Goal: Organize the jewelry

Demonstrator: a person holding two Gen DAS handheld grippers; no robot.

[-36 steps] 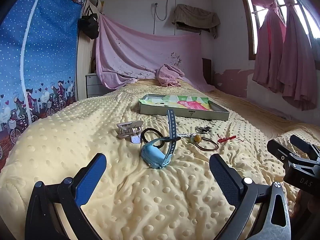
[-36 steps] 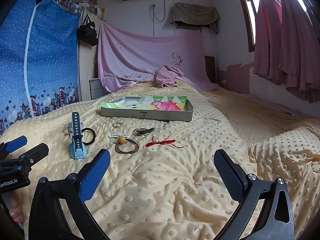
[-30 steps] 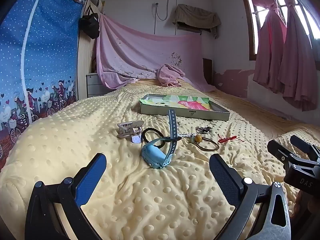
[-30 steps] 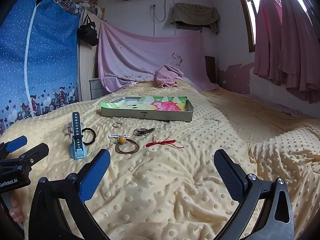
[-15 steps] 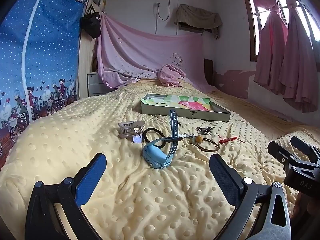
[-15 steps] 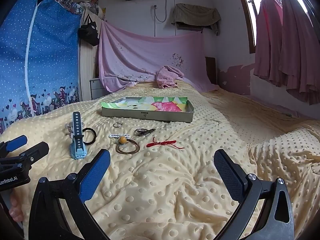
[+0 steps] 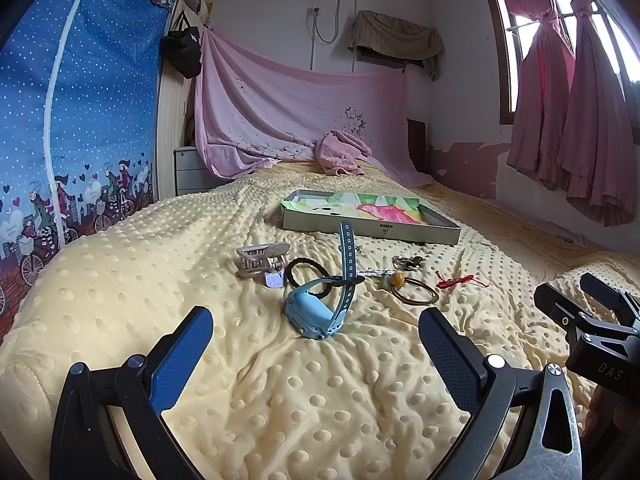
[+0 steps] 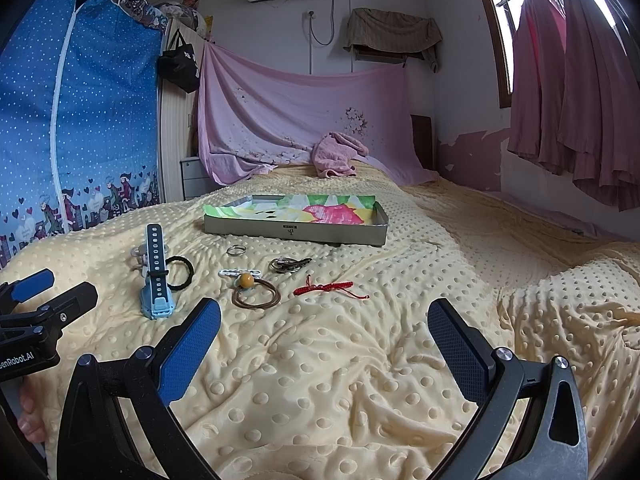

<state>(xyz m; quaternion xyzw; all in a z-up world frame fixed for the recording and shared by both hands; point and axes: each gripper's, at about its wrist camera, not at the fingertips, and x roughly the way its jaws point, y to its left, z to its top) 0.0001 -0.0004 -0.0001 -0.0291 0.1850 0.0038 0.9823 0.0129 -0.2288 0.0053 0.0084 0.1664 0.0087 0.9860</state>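
Observation:
Jewelry lies scattered on a yellow dotted bedspread (image 7: 320, 400). A light blue watch (image 7: 316, 312) (image 8: 157, 292) sits nearest my left gripper (image 7: 316, 354), which is open and empty just short of it. Behind the watch lie a black hair tie (image 7: 308, 270), a beige claw clip (image 7: 260, 262), a brown hair loop with an amber bead (image 8: 254, 294), a red cord bracelet (image 8: 324, 287), a metal clasp (image 8: 288, 264) and a small ring (image 8: 236, 250). A grey tray (image 8: 296, 232) with a colourful lining stands further back. My right gripper (image 8: 324, 346) is open and empty.
A pink towel (image 8: 338, 154) lies at the head of the bed under a hung pink sheet. A blue dotted wardrobe (image 7: 76, 112) stands on the left and pink curtains (image 8: 572, 100) hang on the right. The bedspread rises in folds at the right (image 8: 568, 304).
Both views have shifted only slightly, with the left camera drifting a little so the items sit marginally higher. Nothing on the bed has moved and both grippers stay open.

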